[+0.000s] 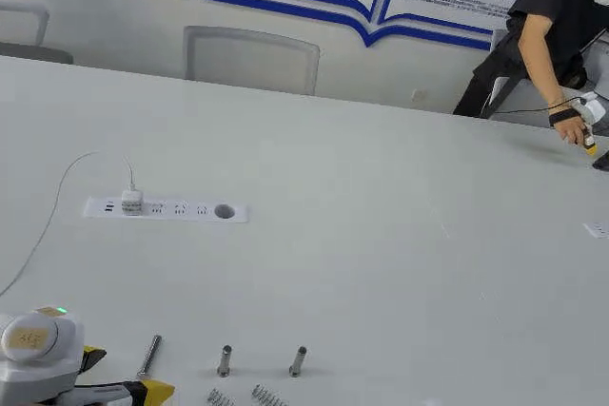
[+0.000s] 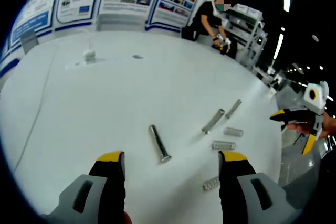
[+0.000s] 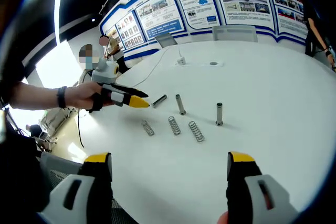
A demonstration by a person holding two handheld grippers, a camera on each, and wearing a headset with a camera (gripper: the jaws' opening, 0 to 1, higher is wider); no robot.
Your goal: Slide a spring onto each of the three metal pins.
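Three metal pins lie near the table's front edge: one on its side point(image 1: 149, 355) point(image 2: 159, 143) point(image 3: 159, 100), a second point(image 1: 225, 360) point(image 2: 212, 121) point(image 3: 180, 104) and a third point(image 1: 298, 361) point(image 2: 233, 108) point(image 3: 219, 114). Three loose springs point(image 3: 147, 127) point(image 3: 174, 125) point(image 3: 196, 131) lie just in front of them, none on a pin. My left gripper point(image 1: 128, 377) point(image 2: 172, 158) point(image 3: 123, 98) is open and empty, its yellow tips just short of the lying pin. The right gripper point(image 3: 169, 157) point(image 2: 294, 124) hovers open and empty, back from the springs.
A white power strip point(image 1: 166, 208) with a plugged charger point(image 1: 131, 201) and trailing cable sits mid-table on the left. A grey chair point(image 1: 252, 59) stands behind the white table point(image 1: 381, 235). A person point(image 1: 552, 35) works at the far right corner.
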